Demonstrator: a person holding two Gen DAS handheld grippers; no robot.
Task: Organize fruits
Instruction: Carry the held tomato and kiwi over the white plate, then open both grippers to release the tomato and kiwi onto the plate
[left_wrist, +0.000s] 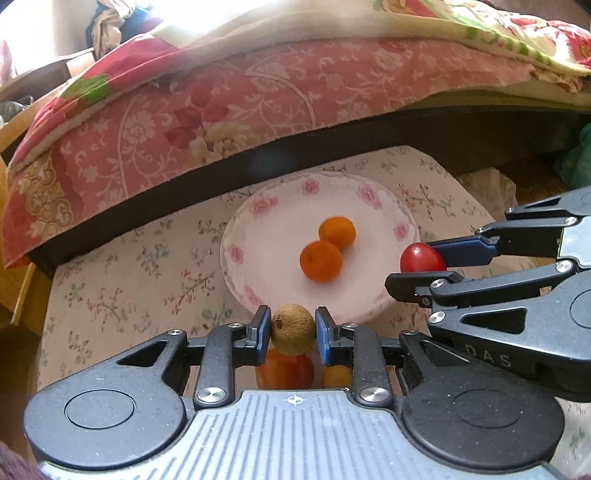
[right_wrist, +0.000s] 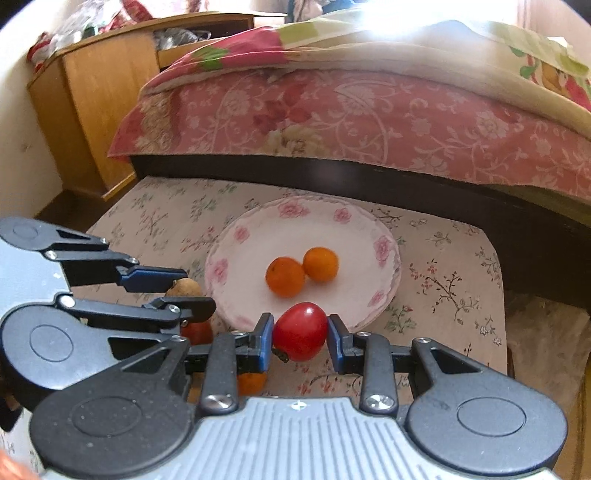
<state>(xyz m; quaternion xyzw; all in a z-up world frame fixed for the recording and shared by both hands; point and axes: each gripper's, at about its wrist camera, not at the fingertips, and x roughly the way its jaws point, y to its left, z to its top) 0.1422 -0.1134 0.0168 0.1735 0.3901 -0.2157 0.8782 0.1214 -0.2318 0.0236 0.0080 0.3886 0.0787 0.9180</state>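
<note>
A white plate with pink flowers sits on the floral cloth and holds two small oranges. My left gripper is shut on a small brown round fruit, just in front of the plate's near rim; it also shows in the right wrist view. My right gripper is shut on a red tomato at the plate's near edge; the tomato also shows in the left wrist view. More fruit lies under the grippers: a red-orange one and an orange one.
The low table with floral cloth stands against a bed with a pink floral cover. A wooden cabinet is at the far left. The two grippers are close side by side.
</note>
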